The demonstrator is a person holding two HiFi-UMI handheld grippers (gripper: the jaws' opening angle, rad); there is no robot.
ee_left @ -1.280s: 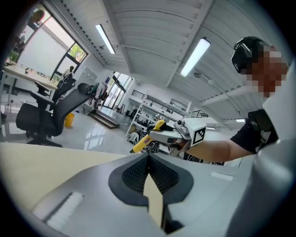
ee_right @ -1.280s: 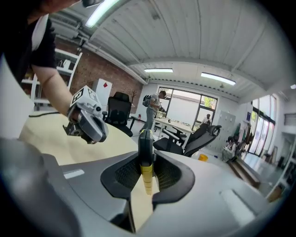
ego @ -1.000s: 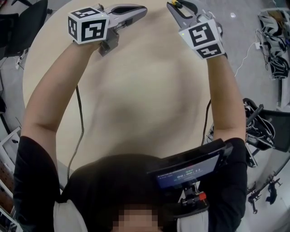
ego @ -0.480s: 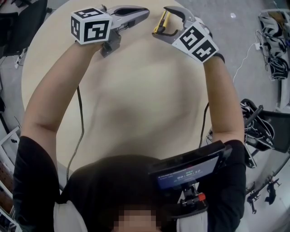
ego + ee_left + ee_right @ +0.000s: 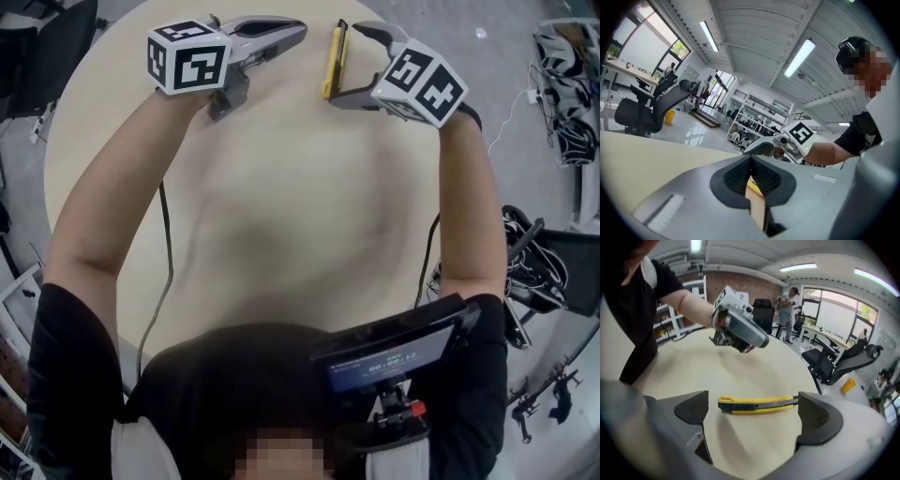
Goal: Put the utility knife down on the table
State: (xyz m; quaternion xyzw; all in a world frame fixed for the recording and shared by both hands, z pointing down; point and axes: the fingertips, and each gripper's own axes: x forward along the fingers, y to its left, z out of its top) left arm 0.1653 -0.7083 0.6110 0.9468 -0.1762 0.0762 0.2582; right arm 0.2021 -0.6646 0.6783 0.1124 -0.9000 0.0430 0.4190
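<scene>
Release step right now. The utility knife [image 5: 333,58] lies flat on the table [image 5: 281,206] at its far edge, between the jaws of my right gripper [image 5: 345,60], which are opening wide, so nothing's clamping it anymore. The left gripper [image 5: 298,26] hovers just beside with its jaws pressed together, empty as far as I can see. Next, I'd guess I just back the right one straight off without dragging a pad across the handle.
</scene>
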